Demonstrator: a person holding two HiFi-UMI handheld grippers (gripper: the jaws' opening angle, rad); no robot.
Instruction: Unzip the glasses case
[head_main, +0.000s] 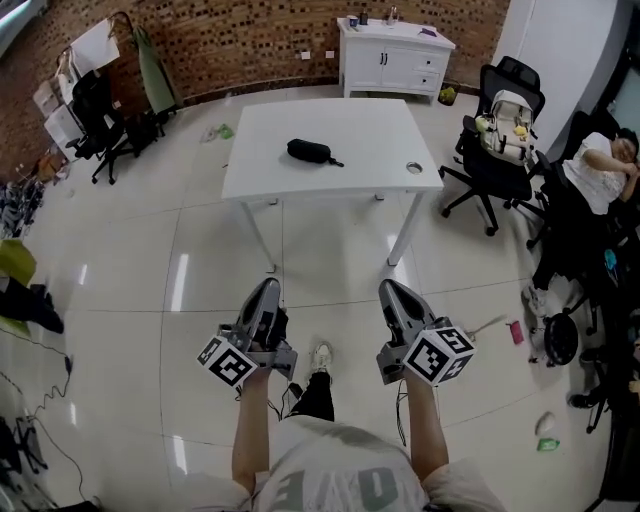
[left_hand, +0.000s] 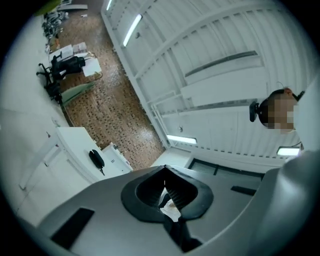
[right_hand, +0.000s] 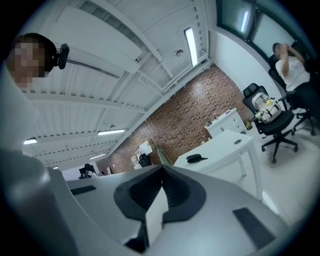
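Head view: glasses case (head_main: 309, 151) well inside table (head_main: 372, 148) edges

The glasses case (head_main: 309, 151) is laid on the surface (head_main: 370, 150), left of centre; a cabinet (head_main: 393, 58) is set behind the surface and an office chair (head_main: 505, 160) to its right. The left tongs (head_main: 268, 286) and right tongs (head_main: 388, 288) are held side by side before it, well apart from it.

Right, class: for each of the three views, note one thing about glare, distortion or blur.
Head view: light streaks glare on the glossy floor; the table and glasses case are sharp. Left gripper view: fisheye circle, dark corners, tilted room. Right gripper view: same fisheye bend, ceiling beams curve.
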